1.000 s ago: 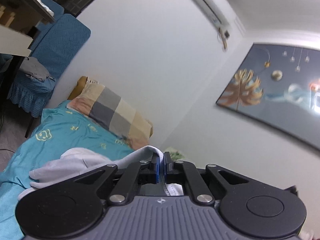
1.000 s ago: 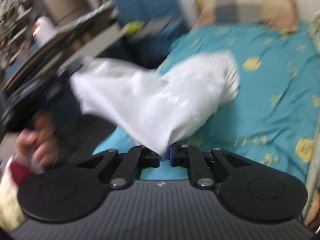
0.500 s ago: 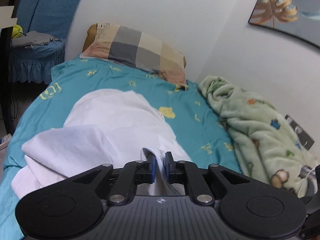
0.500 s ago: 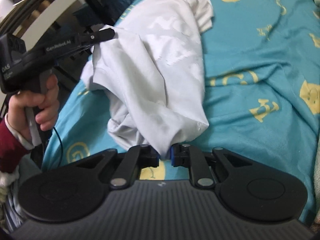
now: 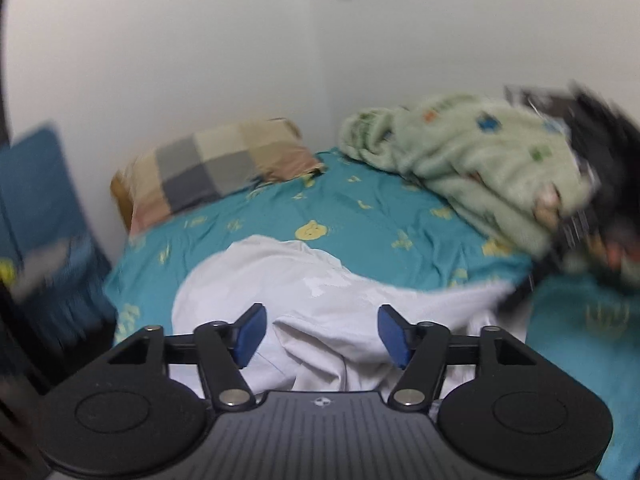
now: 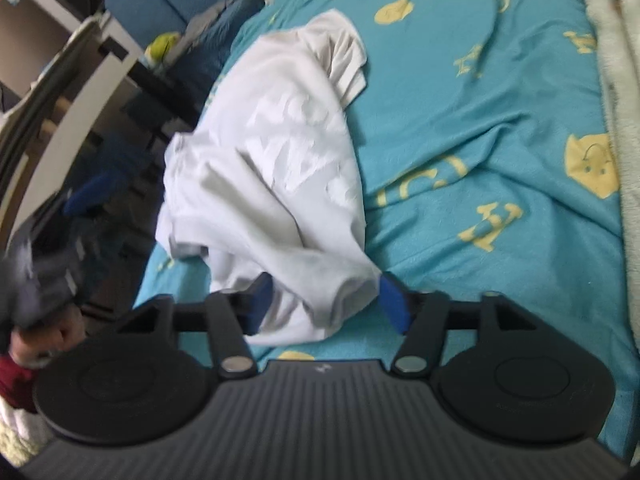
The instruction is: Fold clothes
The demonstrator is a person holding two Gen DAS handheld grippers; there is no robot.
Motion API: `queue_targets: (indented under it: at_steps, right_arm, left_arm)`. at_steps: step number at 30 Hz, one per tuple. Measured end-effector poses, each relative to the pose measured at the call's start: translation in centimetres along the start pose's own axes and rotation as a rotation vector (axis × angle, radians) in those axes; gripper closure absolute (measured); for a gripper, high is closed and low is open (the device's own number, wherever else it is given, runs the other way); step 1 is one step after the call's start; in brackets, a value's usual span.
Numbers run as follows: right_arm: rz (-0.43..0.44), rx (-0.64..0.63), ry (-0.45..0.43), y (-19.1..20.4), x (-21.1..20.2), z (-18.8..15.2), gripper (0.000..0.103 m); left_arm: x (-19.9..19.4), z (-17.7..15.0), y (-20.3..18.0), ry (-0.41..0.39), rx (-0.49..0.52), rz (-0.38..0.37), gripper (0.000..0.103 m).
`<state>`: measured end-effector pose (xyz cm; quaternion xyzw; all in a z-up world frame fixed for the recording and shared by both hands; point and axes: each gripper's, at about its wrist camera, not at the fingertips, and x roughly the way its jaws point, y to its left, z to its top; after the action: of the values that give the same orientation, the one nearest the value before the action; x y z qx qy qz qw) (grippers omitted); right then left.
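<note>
White shirt (image 6: 276, 184), limp and light, heaped on the bed (image 6: 480, 128). My left gripper (image 5: 320, 334) and right gripper (image 6: 326, 300) have just opened, cloth lying loose between them; I would regrip its hem.

Black ribbed claw (image 6: 324, 300) with blue pads (image 6: 394, 300); dark red sleeve (image 6: 14, 380).

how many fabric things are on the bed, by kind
White cotton t-shirt: 1
Checked grey-and-beige pillow: 1
Pale green fleece blanket: 1
Teal bedsheet with yellow prints: 1
Total: 4
</note>
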<state>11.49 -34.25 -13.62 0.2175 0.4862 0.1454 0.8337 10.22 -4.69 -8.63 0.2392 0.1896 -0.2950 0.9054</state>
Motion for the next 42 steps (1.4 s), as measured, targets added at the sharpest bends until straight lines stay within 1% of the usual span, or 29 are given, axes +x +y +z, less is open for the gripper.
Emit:
queue_targets:
  at_steps: [3, 5, 8, 10, 11, 12, 13, 14, 15, 17, 19, 22, 25, 26, 28, 32, 34, 38, 42]
  right_arm:
    - [0.013, 0.000, -0.024, 0.4, -0.8, -0.3, 0.038]
    - [0.016, 0.002, -0.033, 0.6, -1.1, -0.7, 0.038]
    - [0.035, 0.012, -0.036, 0.6, -1.1, -1.0, 0.038]
    - [0.051, 0.026, -0.039, 0.5, -1.0, -0.9, 0.038]
    - [0.056, 0.036, -0.042, 0.3, -0.9, -0.9, 0.038]
    - [0.057, 0.048, -0.043, 0.2, -0.8, -0.8, 0.038]
    - [0.058, 0.060, -0.045, 0.0, -0.7, -0.8, 0.038]
    - [0.057, 0.073, -0.044, -0.2, -0.5, -0.8, 0.038]
    - [0.056, 0.085, -0.039, -0.4, -0.2, -0.8, 0.038]
    - [0.049, 0.099, -0.033, -0.6, 0.2, -0.7, 0.038]
    - [0.039, 0.059, -0.060, 0.2, 0.3, -0.6, 0.038]
    - [0.022, -0.013, -0.104, 1.9, 0.5, -0.2, 0.038]
    - [-0.085, -0.120, -0.131, 4.1, 1.9, 0.1, 0.038]
    - [-0.119, -0.161, -0.118, 4.7, 2.7, 0.0, 0.038]
    - [-0.164, -0.234, -0.060, 5.7, 4.3, -0.5, 0.039]
    - [-0.169, -0.339, 0.052, 6.5, 5.3, -2.3, 0.039]
    - [-0.157, -0.337, 0.027, 6.4, 4.1, -2.4, 0.039]
    - [-0.220, -0.356, -0.094, 6.7, 0.2, -2.6, 0.039]
    - [-0.270, -0.336, -0.215, 6.3, -3.0, -2.5, 0.039]
  left_arm:
    - [1.2, -0.9, -2.9, 0.042, 0.161, 0.010, 0.035]
    - [2.5, -1.8, -4.5, 0.062, 0.266, 0.040, 0.035]
    - [4.7, -3.0, -6.3, 0.053, 0.398, 0.109, 0.035]
    - [6.1, -3.7, -7.5, 0.037, 0.470, 0.154, 0.039]
    - [6.8, -4.0, -7.9, 0.029, 0.494, 0.170, 0.042]
    - [7.3, -4.0, -8.0, 0.019, 0.491, 0.172, 0.052]
    - [7.7, -3.9, -8.0, 0.009, 0.481, 0.170, 0.066]
    - [8.1, -3.6, -7.8, -0.003, 0.454, 0.165, 0.073]
    - [8.2, -3.1, -7.4, -0.021, 0.417, 0.158, 0.085]
    - [7.8, -1.6, -6.4, -0.074, 0.305, 0.131, 0.087]
    - [7.1, 0.0, -5.2, -0.129, 0.174, 0.097, 0.090]
    - [5.9, 1.6, -3.4, -0.177, 0.011, 0.046, 0.090]
    - [5.0, 2.4, -1.7, -0.213, -0.113, 0.021, 0.091]
    - [4.8, 2.6, -1.1, -0.221, -0.153, 0.022, 0.091]
    - [4.4, 2.6, 0.5, -0.234, -0.230, 0.036, 0.091]
    - [3.4, 2.7, 3.7, -0.248, -0.376, 0.061, 0.092]
    - [2.5, 2.6, 4.7, -0.254, -0.413, 0.076, 0.092]
    - [0.4, 2.7, 5.5, -0.283, -0.433, 0.095, 0.093]
    - [-0.9, 3.1, 5.5, -0.301, -0.453, 0.078, 0.093]
